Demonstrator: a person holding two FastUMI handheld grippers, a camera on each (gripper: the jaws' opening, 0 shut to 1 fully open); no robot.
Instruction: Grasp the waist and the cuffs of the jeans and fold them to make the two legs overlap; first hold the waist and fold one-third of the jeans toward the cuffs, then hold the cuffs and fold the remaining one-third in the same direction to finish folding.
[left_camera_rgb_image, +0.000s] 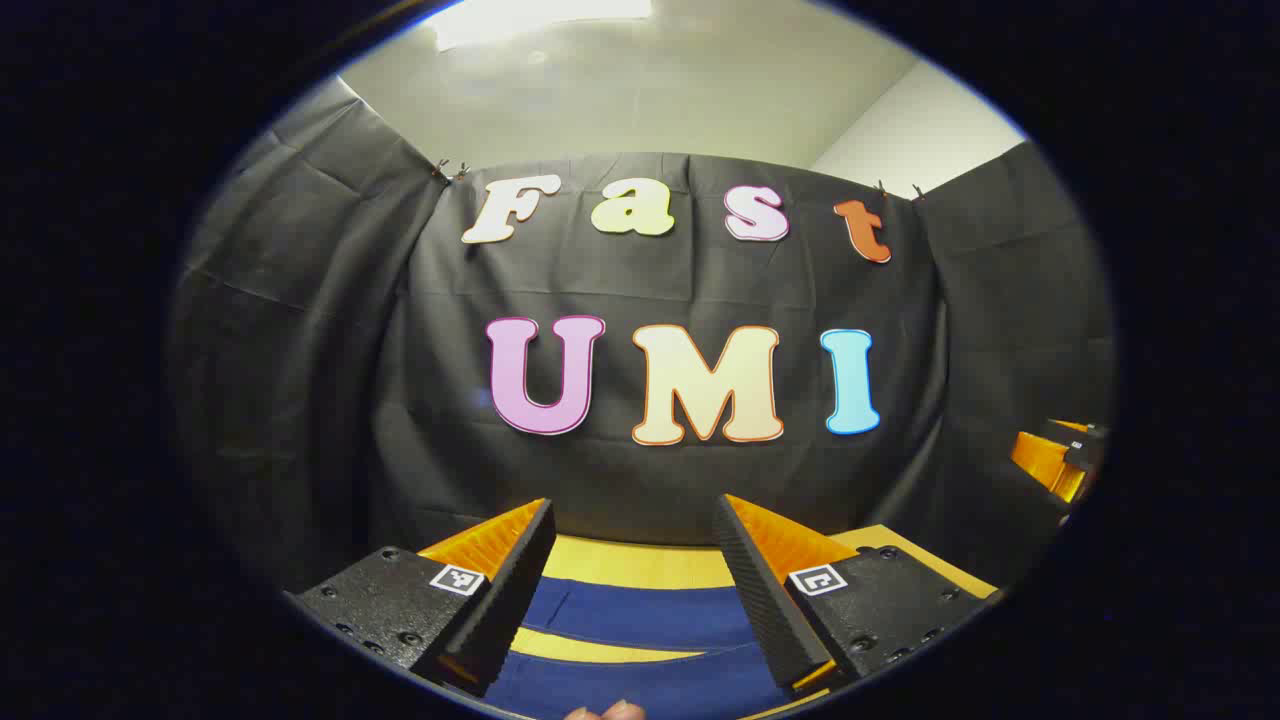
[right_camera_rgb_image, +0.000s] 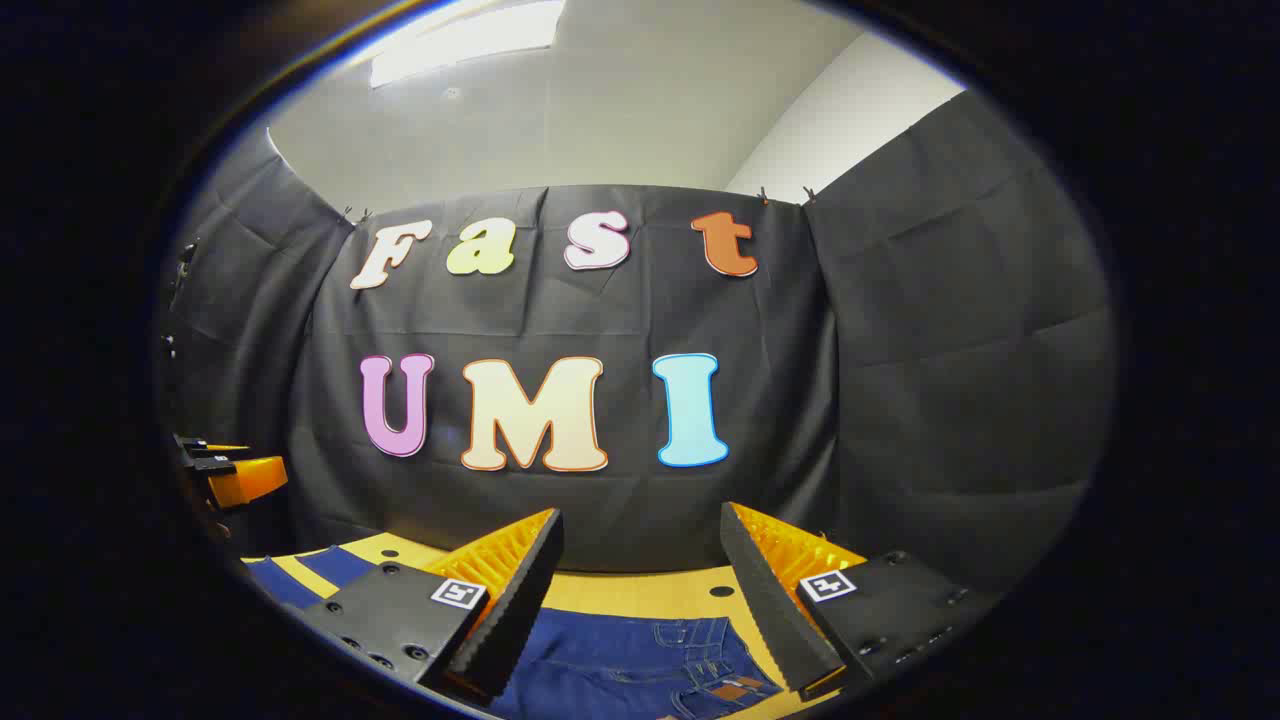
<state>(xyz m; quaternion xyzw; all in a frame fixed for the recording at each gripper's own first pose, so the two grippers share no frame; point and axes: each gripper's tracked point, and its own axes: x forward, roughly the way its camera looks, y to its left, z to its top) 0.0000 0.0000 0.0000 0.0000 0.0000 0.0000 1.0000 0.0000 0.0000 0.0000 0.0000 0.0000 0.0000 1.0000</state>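
Nothing's been folded yet, judging by this: jeans (right_camera_rgb_image: 640, 655) are laid flat on the counter (right_camera_rgb_image: 640, 592), legs apart. Both left tongs (left_camera_rgb_image: 635, 590) and right tongs (right_camera_rgb_image: 640, 600) are held open above, empty.

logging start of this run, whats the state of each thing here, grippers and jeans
left gripper: open, nothing between the fingers, held above the legs
right gripper: open, nothing between the fingers, held above the waist
jeans: flat on the table, legs apart with table showing between them, not folded
table: yellow top, jeans lying on it
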